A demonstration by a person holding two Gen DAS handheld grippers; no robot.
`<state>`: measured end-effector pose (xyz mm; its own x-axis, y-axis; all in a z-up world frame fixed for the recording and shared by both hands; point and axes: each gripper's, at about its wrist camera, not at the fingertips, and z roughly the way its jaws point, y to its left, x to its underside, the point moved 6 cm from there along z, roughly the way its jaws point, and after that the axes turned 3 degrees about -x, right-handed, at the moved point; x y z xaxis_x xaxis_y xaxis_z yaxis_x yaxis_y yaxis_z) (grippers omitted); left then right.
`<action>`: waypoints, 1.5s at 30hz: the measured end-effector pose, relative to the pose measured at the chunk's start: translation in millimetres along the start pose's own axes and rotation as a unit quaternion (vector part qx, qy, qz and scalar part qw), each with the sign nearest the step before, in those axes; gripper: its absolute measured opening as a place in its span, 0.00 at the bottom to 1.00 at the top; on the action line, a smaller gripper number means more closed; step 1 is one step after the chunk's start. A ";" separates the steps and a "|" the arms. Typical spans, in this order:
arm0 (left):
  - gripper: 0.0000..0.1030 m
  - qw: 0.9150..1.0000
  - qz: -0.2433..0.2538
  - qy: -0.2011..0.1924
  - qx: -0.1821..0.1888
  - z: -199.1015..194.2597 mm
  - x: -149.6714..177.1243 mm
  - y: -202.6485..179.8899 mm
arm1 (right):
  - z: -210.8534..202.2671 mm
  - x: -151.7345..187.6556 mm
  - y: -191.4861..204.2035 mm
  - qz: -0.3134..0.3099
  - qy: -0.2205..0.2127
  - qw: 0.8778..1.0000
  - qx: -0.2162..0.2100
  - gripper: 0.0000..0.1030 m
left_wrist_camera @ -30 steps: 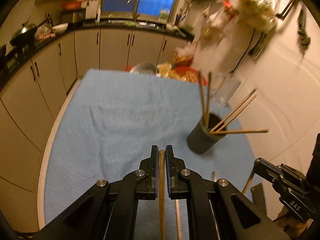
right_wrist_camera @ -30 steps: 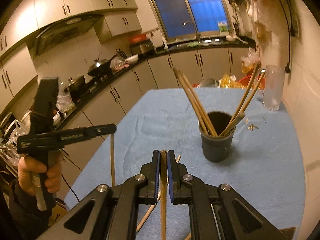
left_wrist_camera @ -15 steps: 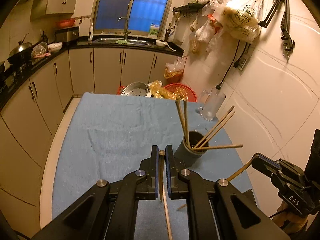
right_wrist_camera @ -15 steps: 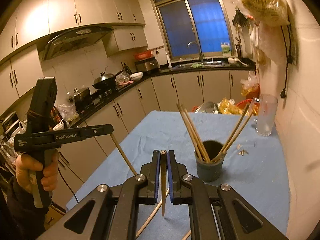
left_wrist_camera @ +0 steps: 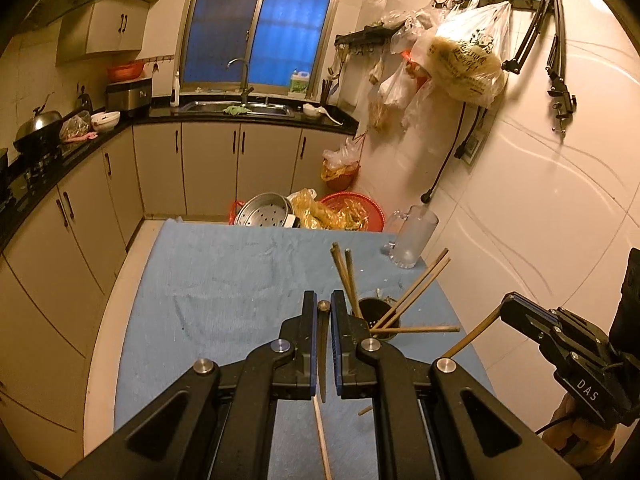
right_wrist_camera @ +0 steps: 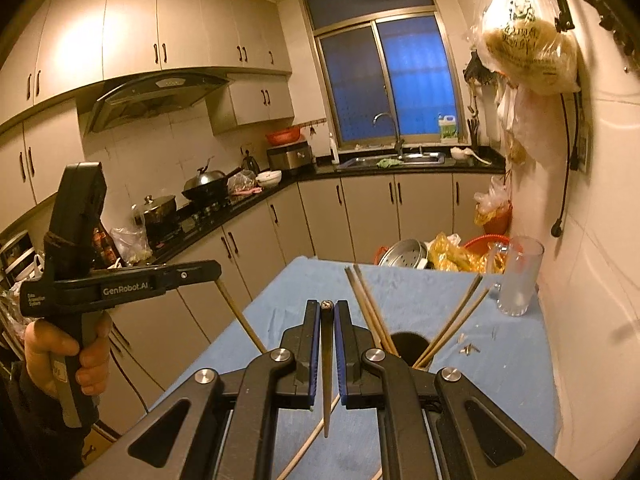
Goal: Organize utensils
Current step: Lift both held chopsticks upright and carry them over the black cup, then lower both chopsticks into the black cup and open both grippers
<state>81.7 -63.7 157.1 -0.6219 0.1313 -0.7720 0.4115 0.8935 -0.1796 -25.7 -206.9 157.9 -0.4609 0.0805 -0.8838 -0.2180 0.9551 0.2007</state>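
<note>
In the left wrist view my left gripper (left_wrist_camera: 322, 301) is shut on a dark wooden chopstick (left_wrist_camera: 322, 348) that hangs down between the pads, above the blue cloth. Just right of it stands the black utensil holder (left_wrist_camera: 374, 317) with several chopsticks fanned out. My right gripper (left_wrist_camera: 507, 307) is at the right edge, shut on a second chopstick (left_wrist_camera: 474, 334). In the right wrist view my right gripper (right_wrist_camera: 327, 307) pinches its chopstick (right_wrist_camera: 327, 380) upright over the holder (right_wrist_camera: 408, 343). The left gripper (right_wrist_camera: 216, 273), held by a hand, is at the left.
A blue cloth (left_wrist_camera: 224, 280) covers the table, with a wall close on its right. A glass mug (left_wrist_camera: 412, 242) stands at the far right corner. A loose chopstick (right_wrist_camera: 304, 446) lies on the cloth under the grippers. Small scraps (right_wrist_camera: 468, 347) lie near the holder.
Both grippers have risen, each carrying its chopstick up off the cloth. The holder and table now sit lower and farther away in both views.
</note>
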 end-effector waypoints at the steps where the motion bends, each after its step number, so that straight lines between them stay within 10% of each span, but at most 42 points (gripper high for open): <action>1: 0.06 1.000 0.000 -0.002 0.000 -0.9 -1.4 -0.9 | -1.1 -2.2 -0.1 0.001 -0.003 1.000 0.001 0.08; 27: 0.06 0.996 -0.037 -0.064 0.045 23.4 -59.5 -47.0 | -19.3 -76.0 -37.8 -0.016 -0.077 0.995 0.068 0.08; 45: 0.06 0.998 -0.033 -0.048 0.016 102.2 -60.5 -48.0 | 69.1 -58.5 -99.1 0.008 -0.049 0.995 0.090 0.08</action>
<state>167.6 -158.5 150.1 -0.5820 0.0287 -0.8127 0.3937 0.8844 -0.2507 82.4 -286.6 160.5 -0.3753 0.1142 -0.9198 -0.0500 0.9884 0.1431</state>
